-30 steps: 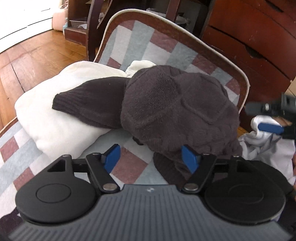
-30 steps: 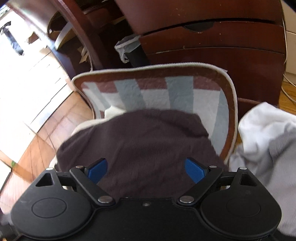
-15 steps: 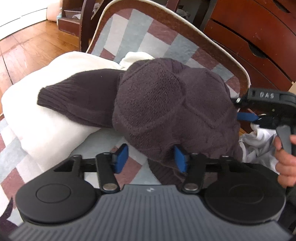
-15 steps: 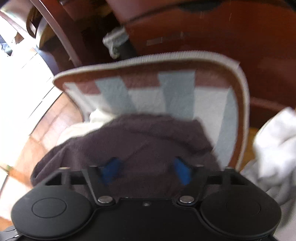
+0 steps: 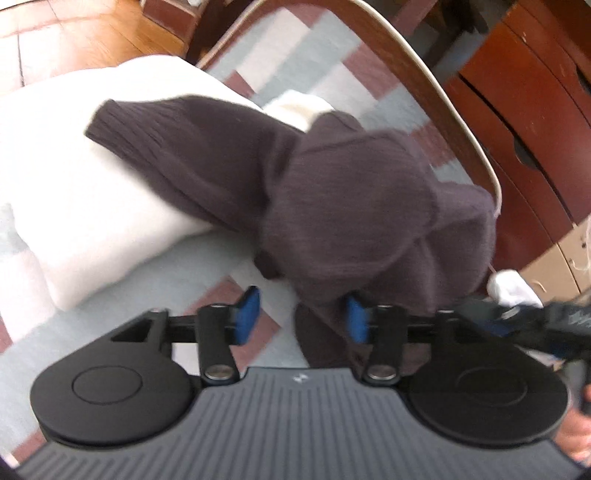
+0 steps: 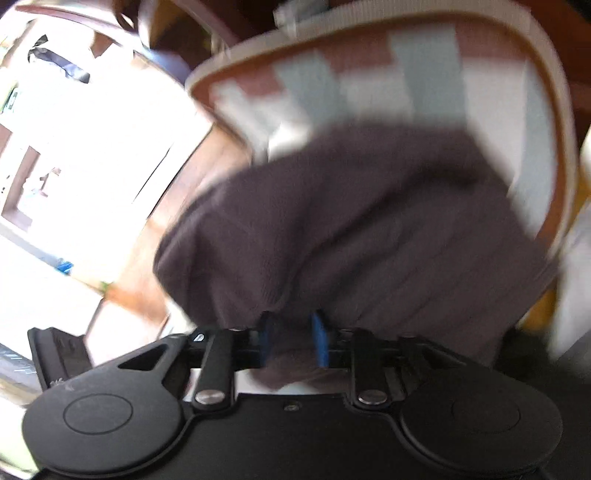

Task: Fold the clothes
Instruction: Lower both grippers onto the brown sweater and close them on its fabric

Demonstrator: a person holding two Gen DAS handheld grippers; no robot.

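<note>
Checked quilted mat (image 5: 207, 295), cream-piped brown border, carries things. Dark brown knit sweater (image 5: 351, 206) heaped on it, partly over folded white blanket (image 5: 74, 206).

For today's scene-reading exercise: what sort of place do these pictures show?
Probably a room in a home. A wooden floor, a dark wooden dresser with drawers, and a checked cushioned chair bearing a dark knitted sweater and a folded white garment suggest it.

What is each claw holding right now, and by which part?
Right claw is closing on the dark sweater's near edge; left claw is opening, hem beside one pad, ungripped.
</note>
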